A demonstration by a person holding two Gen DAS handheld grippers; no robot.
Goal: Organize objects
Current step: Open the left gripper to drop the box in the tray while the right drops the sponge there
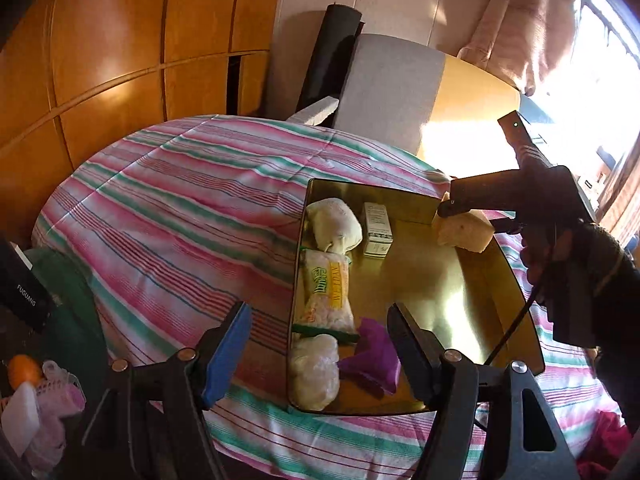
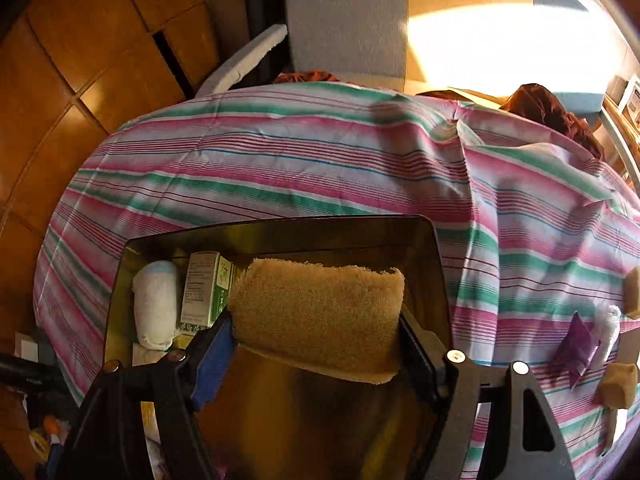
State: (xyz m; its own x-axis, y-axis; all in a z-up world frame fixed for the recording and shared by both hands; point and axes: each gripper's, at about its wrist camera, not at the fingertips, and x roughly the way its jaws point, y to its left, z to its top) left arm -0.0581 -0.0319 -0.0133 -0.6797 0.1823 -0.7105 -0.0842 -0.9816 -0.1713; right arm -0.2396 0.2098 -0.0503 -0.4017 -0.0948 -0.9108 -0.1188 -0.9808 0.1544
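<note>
Right wrist view: the right gripper (image 2: 316, 334) fingers grasp a tan, coarse-textured rectangular sponge (image 2: 320, 312), its long axis spanning crosswise between them, over the shiny gold rectangular metal tray (image 2: 438, 264) on the striped cloth-covered tabletop (image 2: 280, 160). The left gripper (image 1: 320, 344) is released, empty, above the tray's near end by a purple packet (image 1: 372, 354).

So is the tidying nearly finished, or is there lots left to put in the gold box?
Partly done. The gold box already holds a white sock, a small carton, a snack packet, a clear bag and a purple packet. The right hand-held gripper holds a tan sponge over the box. Left on the striped cloth: another purple packet, a white wad and tan blocks.
</note>
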